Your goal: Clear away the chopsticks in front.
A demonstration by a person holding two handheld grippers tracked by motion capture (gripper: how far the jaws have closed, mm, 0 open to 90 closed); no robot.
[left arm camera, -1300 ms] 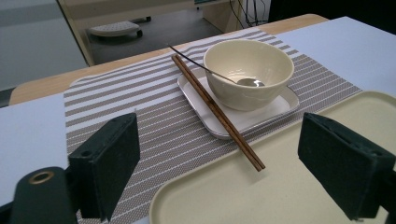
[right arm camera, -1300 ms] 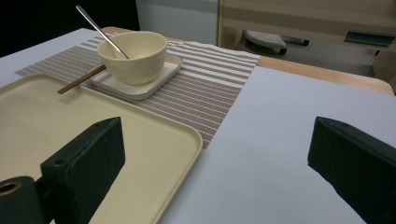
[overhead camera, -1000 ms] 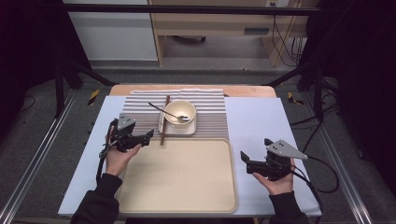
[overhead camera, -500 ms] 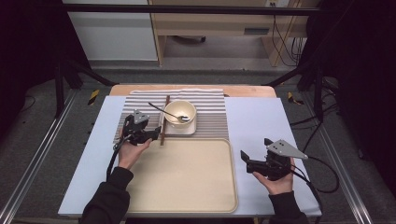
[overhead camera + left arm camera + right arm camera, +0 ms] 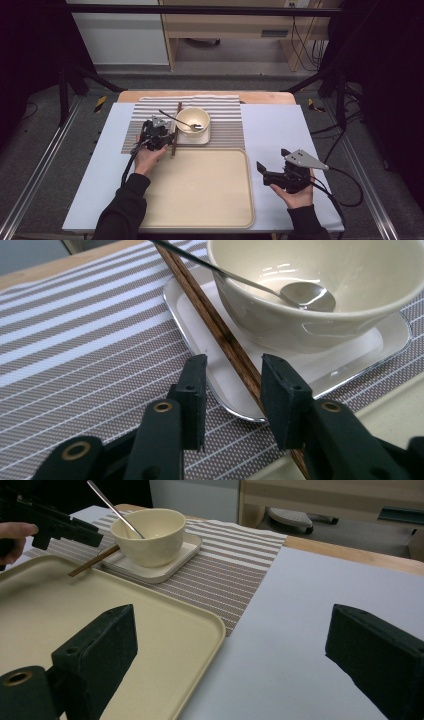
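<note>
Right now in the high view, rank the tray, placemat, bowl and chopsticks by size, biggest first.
1. Tray
2. Placemat, partly covered, so its edge over the tray is unsure
3. Chopsticks, long but thin
4. Bowl

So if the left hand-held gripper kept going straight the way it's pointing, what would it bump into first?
Probably the brown chopsticks, which already lie between the open jaws of the left hand-held gripper; the jaws have just been closing on them. Straight beyond sit the square plate and the cream bowl, though depth is hard to judge.
</note>
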